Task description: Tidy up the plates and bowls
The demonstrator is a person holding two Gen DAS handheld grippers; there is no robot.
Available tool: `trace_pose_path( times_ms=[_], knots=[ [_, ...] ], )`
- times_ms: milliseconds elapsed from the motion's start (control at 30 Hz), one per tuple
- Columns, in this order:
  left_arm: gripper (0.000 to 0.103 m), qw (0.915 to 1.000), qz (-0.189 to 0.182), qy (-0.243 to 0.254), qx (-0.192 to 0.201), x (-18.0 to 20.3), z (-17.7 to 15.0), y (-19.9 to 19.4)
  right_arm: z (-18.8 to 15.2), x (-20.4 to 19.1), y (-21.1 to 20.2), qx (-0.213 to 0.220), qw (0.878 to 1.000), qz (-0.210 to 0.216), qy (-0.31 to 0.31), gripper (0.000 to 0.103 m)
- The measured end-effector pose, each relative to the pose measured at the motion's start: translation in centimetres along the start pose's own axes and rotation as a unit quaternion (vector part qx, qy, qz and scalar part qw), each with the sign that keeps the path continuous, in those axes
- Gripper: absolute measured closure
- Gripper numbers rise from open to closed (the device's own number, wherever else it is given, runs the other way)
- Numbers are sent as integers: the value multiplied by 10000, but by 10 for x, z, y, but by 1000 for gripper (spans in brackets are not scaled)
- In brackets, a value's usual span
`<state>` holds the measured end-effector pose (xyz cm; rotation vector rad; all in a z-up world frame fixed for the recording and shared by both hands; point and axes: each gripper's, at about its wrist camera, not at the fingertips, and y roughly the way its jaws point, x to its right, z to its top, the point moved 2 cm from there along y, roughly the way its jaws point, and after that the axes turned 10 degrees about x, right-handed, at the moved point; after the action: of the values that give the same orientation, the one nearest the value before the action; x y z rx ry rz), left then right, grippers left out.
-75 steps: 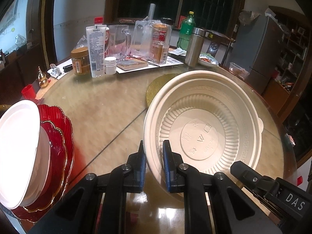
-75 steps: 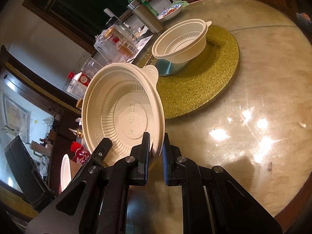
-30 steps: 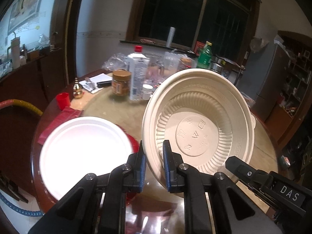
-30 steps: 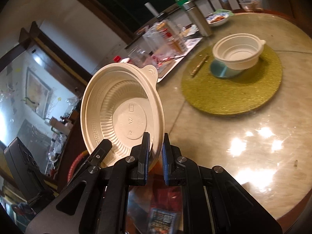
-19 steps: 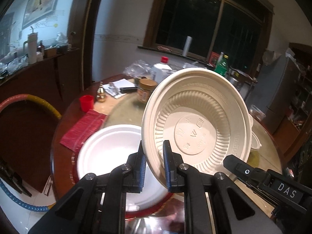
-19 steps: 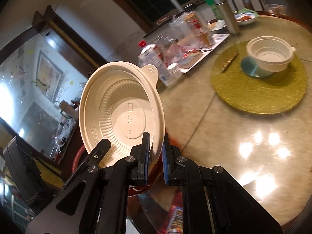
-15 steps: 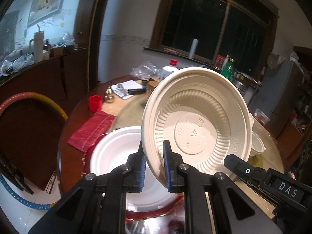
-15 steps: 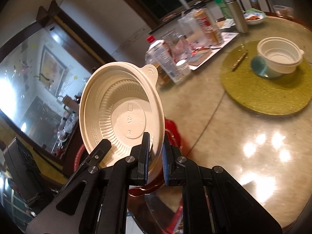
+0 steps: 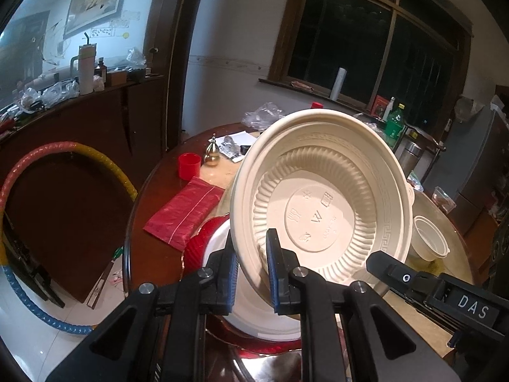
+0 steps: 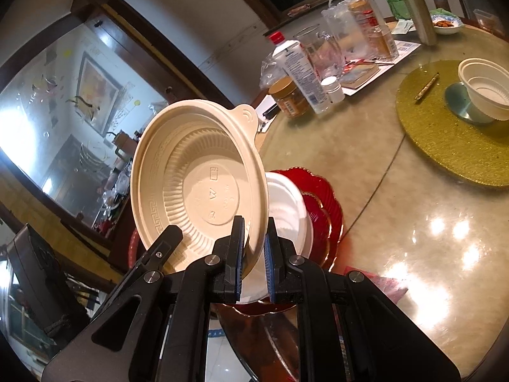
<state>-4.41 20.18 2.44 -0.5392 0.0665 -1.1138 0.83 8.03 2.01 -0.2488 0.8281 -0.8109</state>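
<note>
Both the left gripper (image 9: 251, 267) and right gripper (image 10: 253, 256) clamp the rim of the cream bowl (image 9: 321, 200) (tilted, frame centre) above the white plate (image 10: 286, 210).

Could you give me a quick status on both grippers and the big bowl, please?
Left gripper and right gripper both shut on the beige bowl rim. Bowl tilted above the white plate on the red plates. Nothing in the way.

Cream ribbed bowl (image 9: 321, 210) tilted steeply, rim pinched, lifted above white plate (image 10: 286, 203) stacked on scalloped red plates (image 10: 324, 210) at counter edge. Small white bowl (image 10: 485, 90) upright on gold round mat (image 10: 445, 140), well apart.
</note>
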Motion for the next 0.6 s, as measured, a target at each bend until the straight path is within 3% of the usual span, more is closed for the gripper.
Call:
trace_pose_path(
  times_ms=[600],
  knots=[
    [87,9997,-48,107,-216,-14,5,1,-3,-20,12,-309,9990,-87,-309,92]
  ],
)
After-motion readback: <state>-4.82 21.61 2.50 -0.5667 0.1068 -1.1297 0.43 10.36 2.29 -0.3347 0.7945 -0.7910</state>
